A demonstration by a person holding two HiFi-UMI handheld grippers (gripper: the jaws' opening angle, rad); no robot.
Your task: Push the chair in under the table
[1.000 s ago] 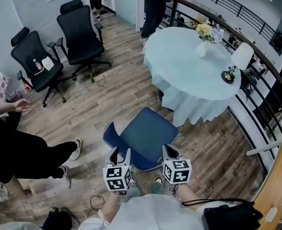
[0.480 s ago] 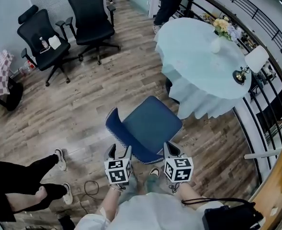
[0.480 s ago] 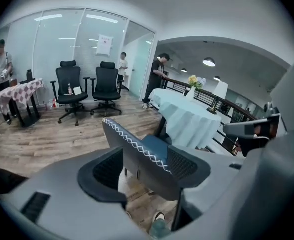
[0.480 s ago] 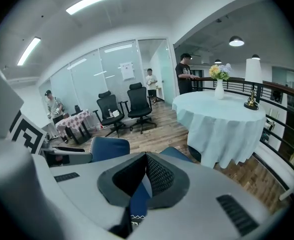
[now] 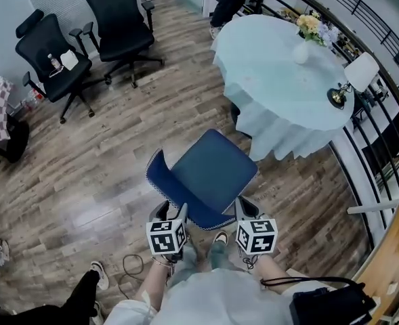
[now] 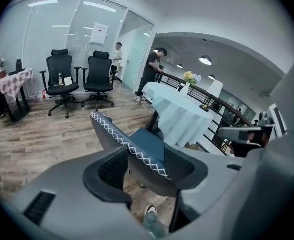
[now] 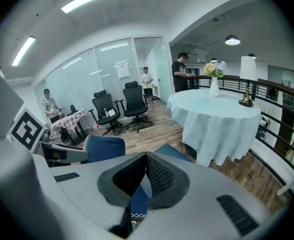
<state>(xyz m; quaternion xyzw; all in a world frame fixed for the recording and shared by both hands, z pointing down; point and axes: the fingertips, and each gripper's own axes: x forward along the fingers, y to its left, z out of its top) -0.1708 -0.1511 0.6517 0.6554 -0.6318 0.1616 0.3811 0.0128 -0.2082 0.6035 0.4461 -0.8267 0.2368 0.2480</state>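
Note:
The blue chair (image 5: 209,175) stands on the wood floor, its seat facing the round table (image 5: 280,59) draped in pale blue cloth. Its curved, white-stitched backrest is the side nearest me. My left gripper (image 5: 171,210) straddles the backrest's left part. In the left gripper view the jaws (image 6: 149,164) are closing and the stitched rim fills the gap between the pads. My right gripper (image 5: 245,207) sits on the backrest's right end. There the gripper (image 7: 147,171) is nearly closed, with blue fabric pinched low between the pads. The chair (image 7: 104,148) and the table (image 7: 216,114) show beyond.
Two black office chairs (image 5: 121,26) stand at the far left. A railing (image 5: 382,93) curves behind the table, which bears a flower vase (image 5: 302,46) and a lamp (image 5: 351,80). A cable (image 5: 128,266) and another person's shoe (image 5: 97,273) lie at my lower left.
Both grippers have come down onto the backrest's rim. The person in black at the left has moved away toward the lower left corner. The chair stands where it was.

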